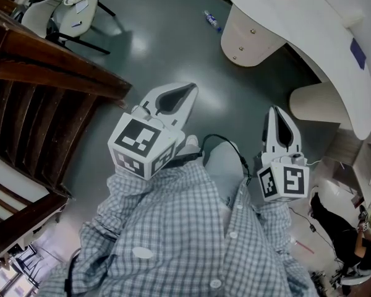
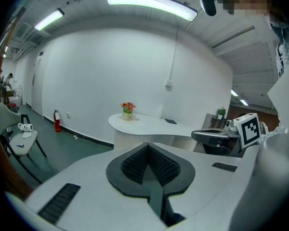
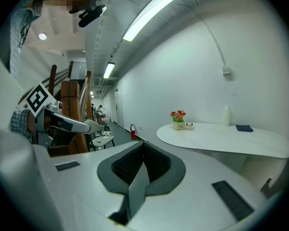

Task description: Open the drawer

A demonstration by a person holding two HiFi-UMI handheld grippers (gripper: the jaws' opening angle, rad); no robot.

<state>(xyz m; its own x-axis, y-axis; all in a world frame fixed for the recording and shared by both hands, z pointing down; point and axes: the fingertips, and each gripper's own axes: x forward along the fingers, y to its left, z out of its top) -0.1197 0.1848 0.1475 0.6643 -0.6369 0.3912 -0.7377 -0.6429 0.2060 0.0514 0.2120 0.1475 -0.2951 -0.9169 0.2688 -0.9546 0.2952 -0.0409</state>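
No drawer shows in any view. I hold both grippers in front of my checked shirt, above the grey-green floor (image 1: 173, 48). The left gripper (image 1: 190, 90) is shut, its dark ribbed pads (image 2: 135, 163) pressed together with nothing between them. The right gripper (image 1: 276, 111) is shut and empty as well, its pads (image 3: 130, 165) meeting along one line. Each gripper appears in the other's view: the right gripper (image 2: 216, 134) at the right edge, the left gripper (image 3: 72, 124) at the left edge. Both point across the room, slightly downward.
A curved white table (image 1: 309, 23) on a rounded pedestal (image 1: 250, 39) stands ahead right, with a flower pot (image 2: 128, 108) on it. Dark wooden railing (image 1: 49, 79) is at left. A white chair (image 1: 62, 14) and a small bottle (image 1: 212, 20) on the floor lie ahead.
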